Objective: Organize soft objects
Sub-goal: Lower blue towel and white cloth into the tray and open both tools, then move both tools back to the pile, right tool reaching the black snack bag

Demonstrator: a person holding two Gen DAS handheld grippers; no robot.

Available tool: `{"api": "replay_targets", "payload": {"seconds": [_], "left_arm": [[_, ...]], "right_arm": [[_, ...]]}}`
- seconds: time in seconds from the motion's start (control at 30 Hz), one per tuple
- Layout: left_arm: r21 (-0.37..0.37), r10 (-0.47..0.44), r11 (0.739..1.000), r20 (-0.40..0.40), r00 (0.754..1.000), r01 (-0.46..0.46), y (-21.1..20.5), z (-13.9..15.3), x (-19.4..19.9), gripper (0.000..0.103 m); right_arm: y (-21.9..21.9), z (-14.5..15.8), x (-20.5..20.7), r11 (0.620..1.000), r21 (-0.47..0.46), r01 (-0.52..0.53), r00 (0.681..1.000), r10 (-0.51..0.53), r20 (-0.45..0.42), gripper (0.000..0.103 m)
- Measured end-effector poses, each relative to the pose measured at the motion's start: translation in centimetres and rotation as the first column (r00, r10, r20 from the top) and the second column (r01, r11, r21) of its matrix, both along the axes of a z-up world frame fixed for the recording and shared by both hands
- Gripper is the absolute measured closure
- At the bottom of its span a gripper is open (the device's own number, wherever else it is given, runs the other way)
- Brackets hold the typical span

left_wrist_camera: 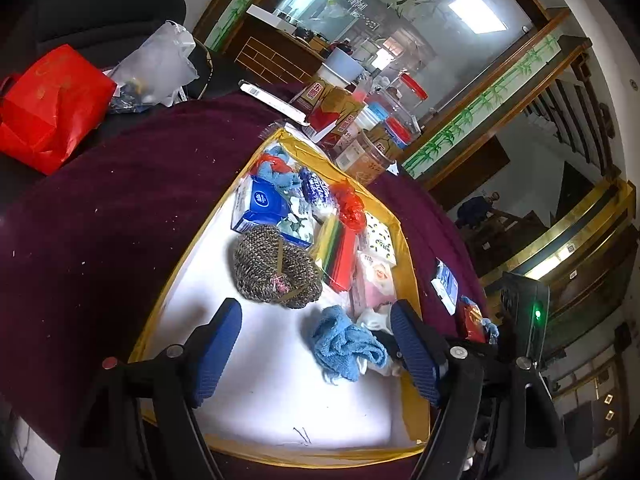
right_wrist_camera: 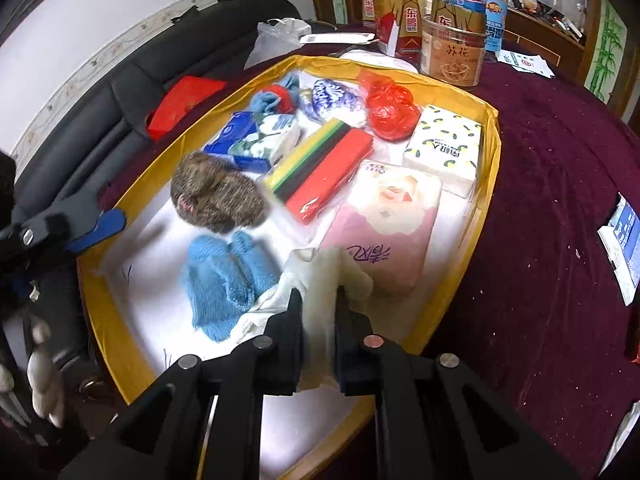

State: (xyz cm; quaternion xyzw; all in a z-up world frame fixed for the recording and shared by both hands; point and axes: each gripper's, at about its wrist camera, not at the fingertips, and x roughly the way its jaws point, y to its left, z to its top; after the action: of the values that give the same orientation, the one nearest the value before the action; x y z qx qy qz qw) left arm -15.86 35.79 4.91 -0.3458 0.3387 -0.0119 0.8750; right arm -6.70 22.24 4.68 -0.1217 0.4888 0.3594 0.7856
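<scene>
Pinching a white cloth (right_wrist_camera: 320, 276), the right gripper (right_wrist_camera: 318, 300) has its jaws pressed onto a bunched fold; the cloth sits at the near edge of the yellow-rimmed tray (right_wrist_camera: 490, 168), touching the blue knit towel (right_wrist_camera: 228, 280) on one side and just beside the pink tissue pack (right_wrist_camera: 386, 220) on the other. Left gripper (left_wrist_camera: 316, 344) is spread wide, holding nothing, hovering over the tray's bare white floor near the brown knit hat (left_wrist_camera: 276, 268); blue towel lies betw its fingers in that view.

Handling, by my read: cloth looks thin, limp, v. light, so it'll drape and trail when lifted and may drag the towel since they overlap. Best hold = a thick gathered fold, not a single-layer edge. Tissue packs are soft w/ slick wrap, so squeeze across the short side. Hat is squashy, grab at the crown. Sponge pack (right_wrist_camera: 320, 168) near tray centre is springy, film-wrapped, could slip.
</scene>
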Motion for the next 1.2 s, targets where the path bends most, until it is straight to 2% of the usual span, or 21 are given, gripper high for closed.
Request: {"api": "replay_targets", "payload": {"seconds": [0.03,0.07,0.1,0.17,0.23,0.3,0.43,0.5,0.57,0.67,0.7,0.73,0.83,0.87,0.9,0.97,1.07,1.17,1.2], "left_arm": [[0.0,0.0,1.0,-0.003,1.0,0.0,0.0,0.0,0.0,0.023],[-0.001,-0.002,1.0,-0.007,1.0,0.002,-0.2,0.1,0.0,0.023],[0.0,-0.006,1.0,-0.007,1.0,0.006,-0.3,0.1,-0.1,0.023],[0.009,-0.015,1.0,-0.008,1.0,0.015,-0.8,0.2,-0.2,0.023],[0.014,-0.022,1.0,-0.006,1.0,0.022,-1.2,0.4,-0.3,0.023],[0.021,-0.027,0.999,-0.002,1.0,0.027,-1.7,0.7,-0.4,0.023],[0.033,-0.062,0.998,0.035,0.997,0.061,-3.6,2.0,-0.8,0.023],[0.042,-0.098,0.995,0.064,0.993,0.096,-4.7,2.6,-1.2,0.023],[0.067,-0.151,0.987,0.095,0.984,0.145,-6.2,3.3,-1.4,0.022],[0.106,-0.221,0.972,0.121,0.968,0.209,-8.5,4.0,-1.3,0.017],[0.116,-0.239,0.967,0.124,0.963,0.225,-9.2,4.1,-1.2,0.016],[0.126,-0.263,0.961,0.126,0.956,0.248,-10.2,4.2,-0.9,0.016],[0.146,-0.337,0.937,0.126,0.933,0.319,-13.0,4.4,-0.5,0.016],[0.154,-0.359,0.928,0.12,0.925,0.34,-13.9,4.4,-0.3,0.016],[0.158,-0.378,0.92,0.116,0.919,0.358,-14.7,4.4,-0.3,0.016],[0.173,-0.414,0.903,0.102,0.905,0.393,-16.2,4.4,-0.1,0.016],[0.189,-0.434,0.891,0.09,0.897,0.412,-17.4,4.6,-0.3,0.016],[0.201,-0.429,0.891,0.083,0.899,0.407,-17.7,4.9,-0.4,0.016],[0.2,-0.428,0.892,0.082,0.9,0.405,-17.7,4.9,-0.4,0.016]], "right_arm": [[0.1,0.0,0.1,1.0,-0.001,0.007,1.0,-0.007,0.002,0.085],[0.1,0.1,0.1,1.0,0.001,0.011,1.0,-0.011,0.001,0.078],[0.1,0.3,0.2,1.0,0.01,0.013,1.0,-0.013,-0.001,0.065],[-0.6,1.1,0.0,0.999,0.044,0.02,1.0,-0.02,0.007,0.052],[-1.8,2.3,-0.2,0.995,0.091,0.035,0.999,-0.038,0.03,0.049],[-3.6,3.9,-0.7,0.988,0.149,0.049,0.997,-0.057,0.049,0.042],[-8.9,6.6,-1.5,0.962,0.243,0.124,0.978,-0.16,0.135,0.029],[-12.7,7.5,-2.1,0.938,0.296,0.183,0.947,-0.249,0.204,0.01],[-18.0,8.1,-2.2,0.892,0.374,0.253,0.911,-0.35,0.218,0.009],[-26.9,7.5,-1.0,0.804,0.424,0.417,0.865,-0.494,0.085,0.009],[-30.0,7.1,-0.8,0.767,0.423,0.483,0.835,-0.548,0.04,0.009],[-33.7,6.5,-0.8,0.717,0.411,0.563,0.788,-0.616,-0.004,0.009],[-40.8,4.8,-1.0,0.607,0.383,0.696,0.679,-0.73,-0.079,0.009],[-42.4,4.2,-1.0,0.581,0.368,0.726,0.651,-0.753,-0.094,0.01],[-43.3,3.6,-0.9,0.571,0.35,0.743,0.636,-0.765,-0.102,0.01],[-43.4,2.4,-0.1,0.579,0.32,0.75,0.639,-0.76,-0.122,0.01],[-41.3,0.6,1.8,0.62,0.282,0.732,0.672,-0.726,-0.147,0.01],[-36.4,-0.9,3.4,0.7,0.28,0.657,0.753,-0.632,-0.185,0.01],[-34.5,-1.1,3.5,0.734,0.291,0.614,0.789,-0.583,-0.194,0.01]]}}
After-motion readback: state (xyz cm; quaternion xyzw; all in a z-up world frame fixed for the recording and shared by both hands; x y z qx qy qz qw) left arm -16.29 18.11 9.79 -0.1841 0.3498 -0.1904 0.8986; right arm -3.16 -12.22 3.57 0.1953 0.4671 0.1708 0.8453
